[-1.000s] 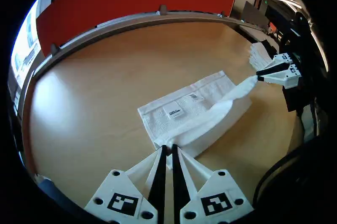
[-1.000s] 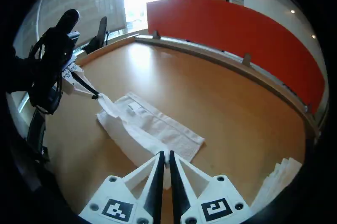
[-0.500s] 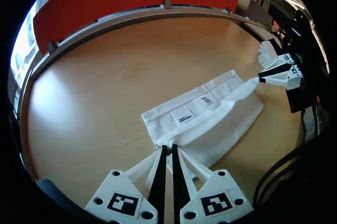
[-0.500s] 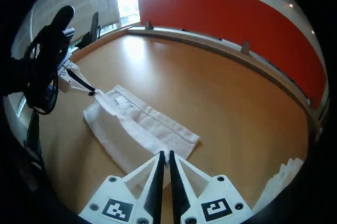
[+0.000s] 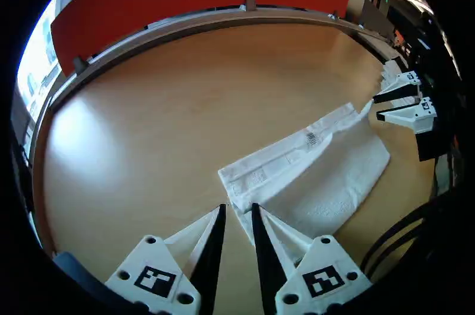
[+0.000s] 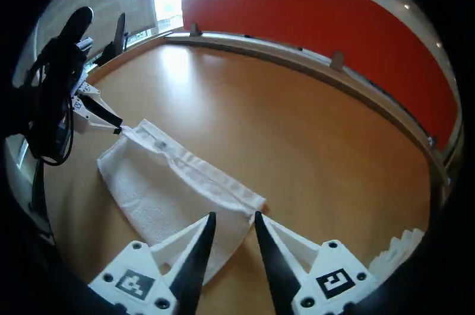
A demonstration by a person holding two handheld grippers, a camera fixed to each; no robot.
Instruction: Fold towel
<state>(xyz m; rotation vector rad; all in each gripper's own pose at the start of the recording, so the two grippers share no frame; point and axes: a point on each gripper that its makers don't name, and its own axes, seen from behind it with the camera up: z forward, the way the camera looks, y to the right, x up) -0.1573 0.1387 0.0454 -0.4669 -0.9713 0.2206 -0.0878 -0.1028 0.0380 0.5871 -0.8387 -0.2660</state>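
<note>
A white towel [image 5: 320,172] lies folded lengthwise on the wooden table [image 5: 166,113], its tagged hem along the far side. In the left gripper view, my left gripper [image 5: 238,208] stands open at the towel's near corner, nothing between its fingers. Farther off, my right gripper [image 5: 376,109] is open at the towel's far end. In the right gripper view, the right gripper [image 6: 234,215] is open over the towel's [image 6: 166,184] near corner, and the left gripper [image 6: 119,126] sits open at the far corner, held by a dark-sleeved hand [image 6: 50,101].
A stack of folded white towels [image 6: 396,250] sits at the table's right edge, also seen as a stack [image 5: 392,69] behind the right gripper. A red partition [image 6: 332,15] runs along the table's far rim [image 6: 320,72]. Chairs [image 6: 119,36] stand by the window.
Both grippers have opened and let go of the towel. The lifted edge has dropped, so the towel now lies flat in a narrower fold.
</note>
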